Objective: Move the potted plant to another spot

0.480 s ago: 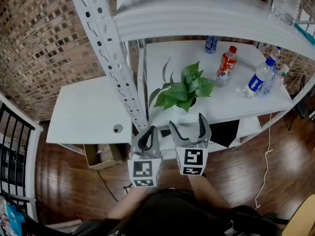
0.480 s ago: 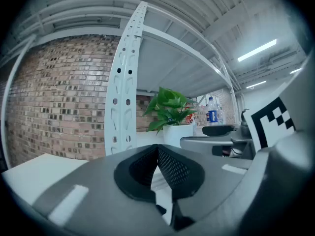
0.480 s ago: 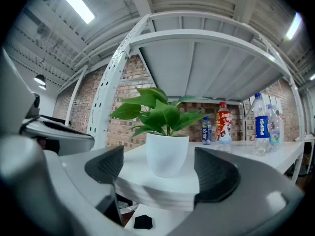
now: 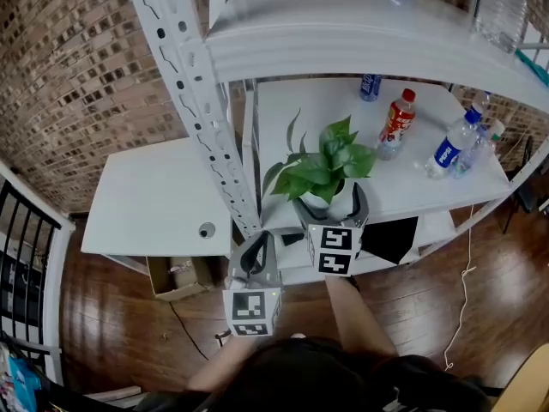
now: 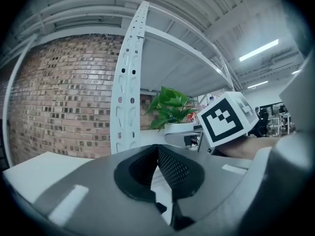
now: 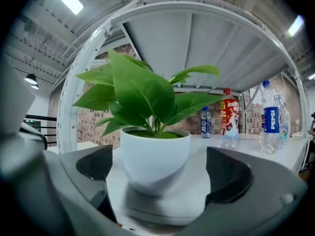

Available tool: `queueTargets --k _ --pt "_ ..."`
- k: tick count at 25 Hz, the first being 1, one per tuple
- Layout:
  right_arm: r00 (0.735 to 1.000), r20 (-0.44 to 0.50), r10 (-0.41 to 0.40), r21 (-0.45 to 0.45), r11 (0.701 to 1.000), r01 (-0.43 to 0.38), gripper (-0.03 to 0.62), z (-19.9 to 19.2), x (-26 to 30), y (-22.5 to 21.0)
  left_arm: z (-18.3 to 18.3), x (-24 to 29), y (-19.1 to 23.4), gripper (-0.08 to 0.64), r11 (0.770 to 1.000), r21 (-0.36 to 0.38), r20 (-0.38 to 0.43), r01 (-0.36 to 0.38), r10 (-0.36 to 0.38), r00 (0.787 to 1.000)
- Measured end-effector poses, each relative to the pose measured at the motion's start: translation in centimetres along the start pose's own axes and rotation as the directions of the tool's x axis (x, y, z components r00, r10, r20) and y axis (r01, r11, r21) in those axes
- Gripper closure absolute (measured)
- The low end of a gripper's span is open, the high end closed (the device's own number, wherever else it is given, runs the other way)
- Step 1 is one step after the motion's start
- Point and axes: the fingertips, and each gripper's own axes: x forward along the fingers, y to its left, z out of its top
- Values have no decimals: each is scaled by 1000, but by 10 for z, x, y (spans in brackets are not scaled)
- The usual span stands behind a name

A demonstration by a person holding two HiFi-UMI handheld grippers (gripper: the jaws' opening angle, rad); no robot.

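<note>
The potted plant (image 4: 324,168) has broad green leaves in a round white pot (image 6: 155,154). It stands upright near the front edge of the white shelf board (image 4: 412,191). My right gripper (image 4: 331,202) is open and level at that edge. The pot sits between its two black pads (image 6: 96,163), with a gap on each side. My left gripper (image 4: 256,249) hangs lower and to the left, off the shelf, shut with nothing in it. In the left gripper view its pads (image 5: 157,154) meet, and the plant (image 5: 170,107) shows beyond them.
Behind the plant stand a red bottle (image 4: 395,120), a small blue bottle (image 4: 370,84) and a Pepsi bottle (image 4: 449,147). A white perforated upright (image 4: 202,101) rises left of the plant, under an upper shelf (image 4: 343,24). A white side table (image 4: 154,196) lies further left.
My right gripper has moved forward to the shelf, and its jaws now stand on either side of the pot. The left gripper has hardly moved.
</note>
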Motion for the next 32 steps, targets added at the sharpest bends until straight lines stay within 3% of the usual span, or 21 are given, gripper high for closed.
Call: queueTargets --k 7,14,32 --pt "998 -60 -28 -51 998 25 20 -3 7 1 -2 -3 9 543 1000 -16 -8 -16 16 1000" --pt "997 -59 -56 -80 996 51 152 -3 4 -4 -4 -7 9 543 1000 -18 -11 -13 12 1000" --pt "998 61 -28 -81 996 33 169 12 -36 7 -4 -31 10 543 1000 -16 -10 -14 14 1000"
